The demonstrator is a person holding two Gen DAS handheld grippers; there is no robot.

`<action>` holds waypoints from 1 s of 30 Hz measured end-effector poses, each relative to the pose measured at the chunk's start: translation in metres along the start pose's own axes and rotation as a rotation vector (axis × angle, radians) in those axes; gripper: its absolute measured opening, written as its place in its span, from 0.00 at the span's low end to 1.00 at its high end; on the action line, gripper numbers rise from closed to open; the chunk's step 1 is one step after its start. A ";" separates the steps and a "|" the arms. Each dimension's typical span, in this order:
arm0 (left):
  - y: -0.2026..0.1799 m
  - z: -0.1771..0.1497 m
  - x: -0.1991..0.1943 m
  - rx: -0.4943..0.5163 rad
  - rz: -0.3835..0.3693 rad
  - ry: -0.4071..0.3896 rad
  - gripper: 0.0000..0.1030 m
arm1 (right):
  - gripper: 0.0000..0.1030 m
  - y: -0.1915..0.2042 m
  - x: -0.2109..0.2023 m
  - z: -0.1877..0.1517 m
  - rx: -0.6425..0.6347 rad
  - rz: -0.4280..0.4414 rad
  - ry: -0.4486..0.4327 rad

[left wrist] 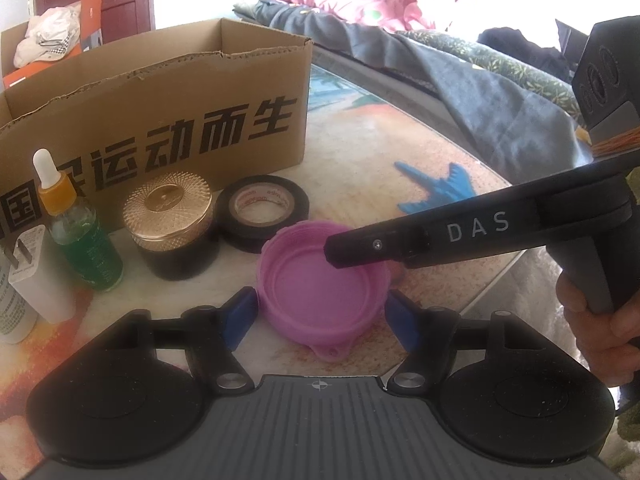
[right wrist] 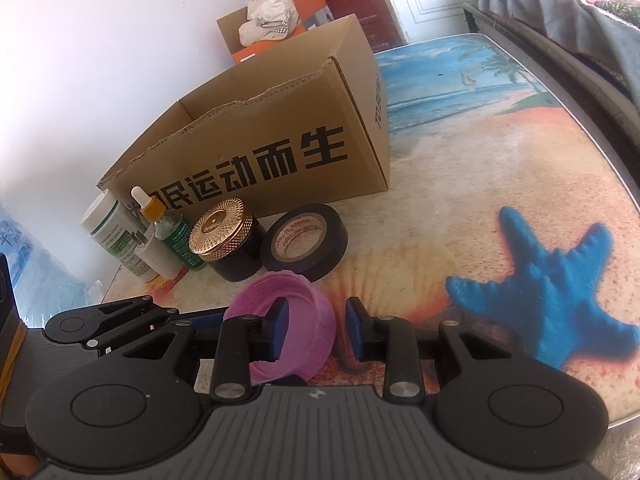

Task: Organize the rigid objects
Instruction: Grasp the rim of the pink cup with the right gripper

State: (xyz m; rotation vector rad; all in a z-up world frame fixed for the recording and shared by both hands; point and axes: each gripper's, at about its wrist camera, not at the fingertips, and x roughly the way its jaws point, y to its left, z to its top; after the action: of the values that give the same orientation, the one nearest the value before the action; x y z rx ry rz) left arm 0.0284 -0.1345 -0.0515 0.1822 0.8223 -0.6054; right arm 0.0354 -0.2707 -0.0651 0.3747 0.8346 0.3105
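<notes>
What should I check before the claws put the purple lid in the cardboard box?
1. Left claw on the round purple plastic lid: both blue pads touch its sides. Ok.
2. Right claw gripping the lid's wall: one pad inside, one outside, gap showing. Not ok.
3. Lid clear of the black tape roll: very close behind it. Cannot tell.
4. Brown cardboard box open on top. Ok.
5. Room inside the box: inside hidden. Cannot tell.
</notes>
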 end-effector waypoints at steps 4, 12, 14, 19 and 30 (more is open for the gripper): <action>-0.001 0.002 0.004 0.019 0.013 0.006 0.71 | 0.32 0.001 0.003 -0.001 -0.001 0.005 0.007; -0.005 0.005 0.011 0.030 0.030 0.002 0.72 | 0.32 0.005 0.007 0.000 -0.032 0.000 0.004; -0.006 0.006 0.011 0.029 0.038 -0.001 0.71 | 0.32 0.006 0.007 0.000 -0.043 -0.008 0.001; -0.005 0.006 0.009 0.011 0.038 -0.004 0.71 | 0.31 0.007 0.006 0.000 -0.029 -0.008 -0.004; -0.008 0.008 0.003 0.008 0.043 -0.012 0.71 | 0.31 0.011 -0.001 0.000 -0.038 -0.015 -0.019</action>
State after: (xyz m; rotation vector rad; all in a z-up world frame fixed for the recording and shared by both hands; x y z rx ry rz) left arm 0.0304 -0.1455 -0.0482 0.2035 0.8026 -0.5689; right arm 0.0335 -0.2612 -0.0600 0.3350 0.8110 0.3080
